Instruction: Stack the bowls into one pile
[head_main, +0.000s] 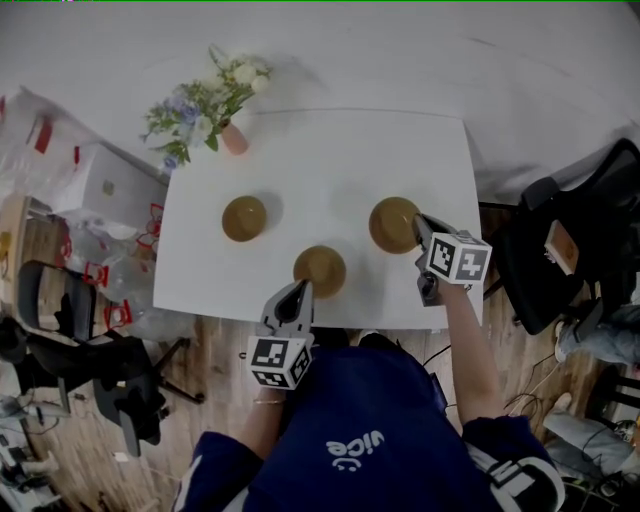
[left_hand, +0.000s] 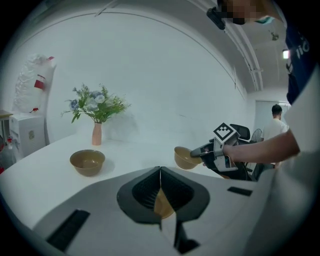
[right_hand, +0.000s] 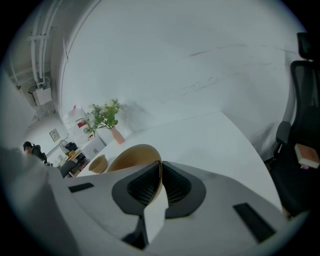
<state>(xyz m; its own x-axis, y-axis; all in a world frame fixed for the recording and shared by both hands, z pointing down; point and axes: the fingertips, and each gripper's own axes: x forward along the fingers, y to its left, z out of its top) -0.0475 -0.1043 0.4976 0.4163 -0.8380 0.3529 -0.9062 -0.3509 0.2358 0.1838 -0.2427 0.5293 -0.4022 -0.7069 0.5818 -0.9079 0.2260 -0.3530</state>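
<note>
Three tan bowls are on or over the white table (head_main: 330, 150). In the head view the left bowl (head_main: 244, 217) stands alone. My left gripper (head_main: 300, 290) is shut on the near rim of the middle bowl (head_main: 322, 268); its tan wall (left_hand: 161, 204) shows between the closed jaws of that gripper (left_hand: 160, 169). My right gripper (head_main: 420, 227) is shut on the right bowl (head_main: 392, 224) at its rim. The left gripper view shows this bowl (left_hand: 184, 158) tilted and off the tabletop, held by the right gripper (left_hand: 198, 150). In the right gripper view the held bowl (right_hand: 131, 157) fills the space ahead of the gripper (right_hand: 160, 166).
A pink vase of flowers (head_main: 232, 136) stands at the table's far left corner. Office chairs (head_main: 560, 250) sit right of the table, another chair (head_main: 60, 350) and boxes on the left. A person (left_hand: 275, 125) stands far off in the room.
</note>
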